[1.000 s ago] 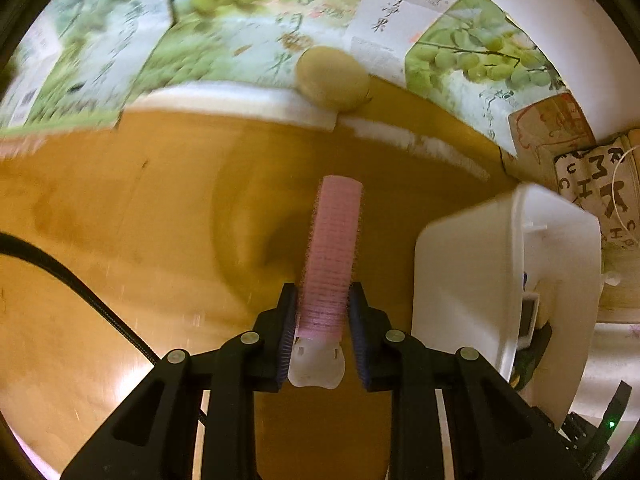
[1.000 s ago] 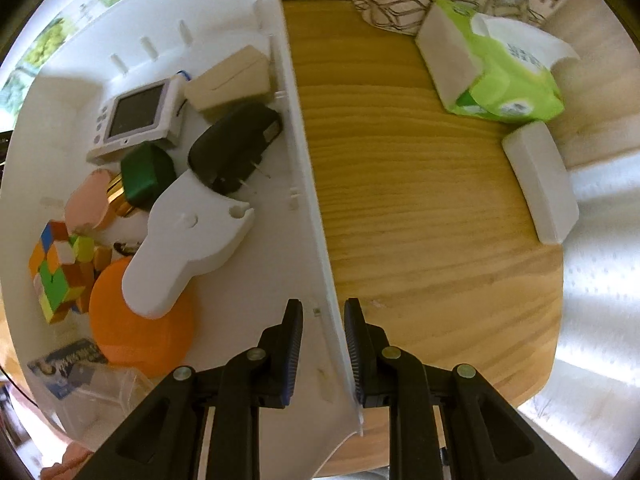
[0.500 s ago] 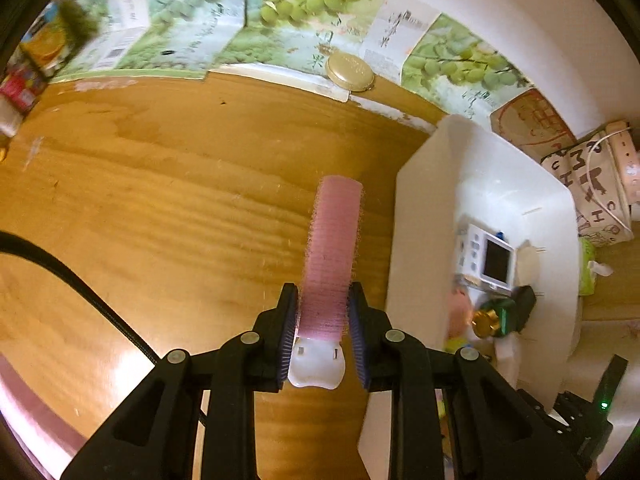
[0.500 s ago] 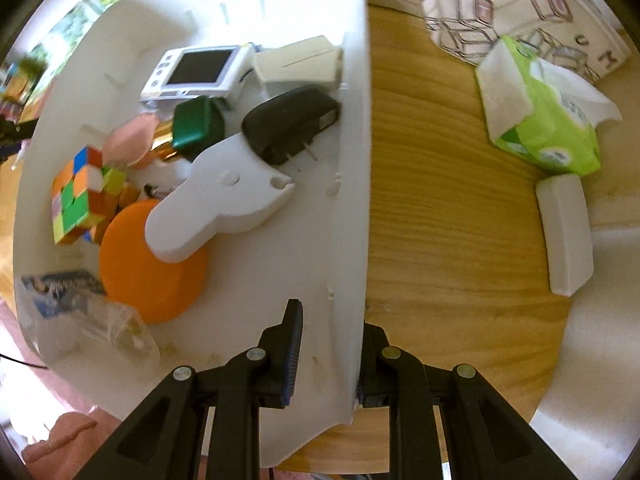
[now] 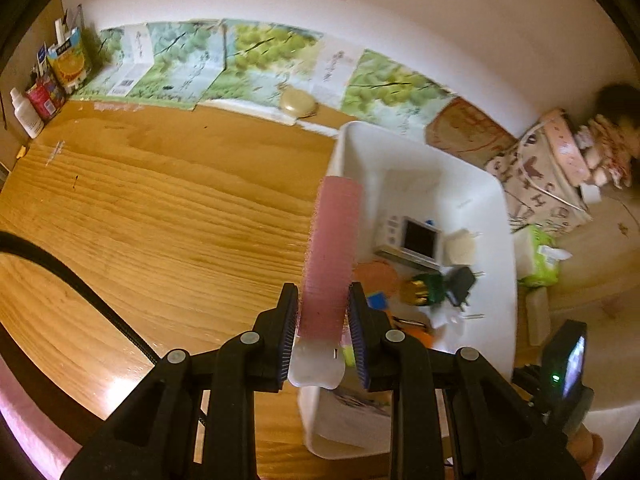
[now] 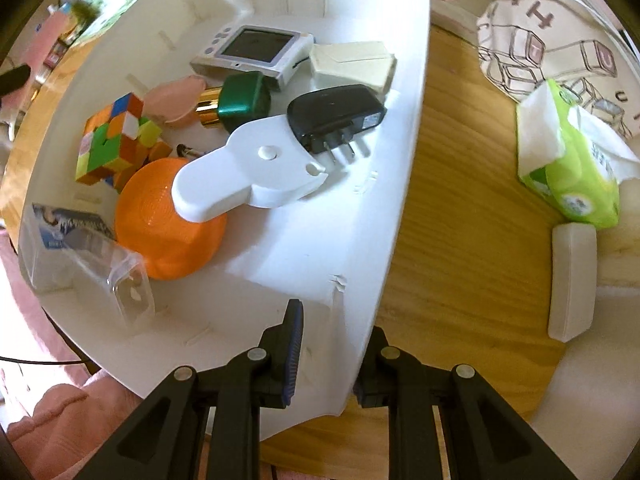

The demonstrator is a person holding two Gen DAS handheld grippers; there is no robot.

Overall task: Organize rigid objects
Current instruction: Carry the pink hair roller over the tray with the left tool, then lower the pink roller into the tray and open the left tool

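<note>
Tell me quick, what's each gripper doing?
Left gripper: shut on the pink roller.
Right gripper: fingers straddle the white bin wall; grip cannot be told.
</note>
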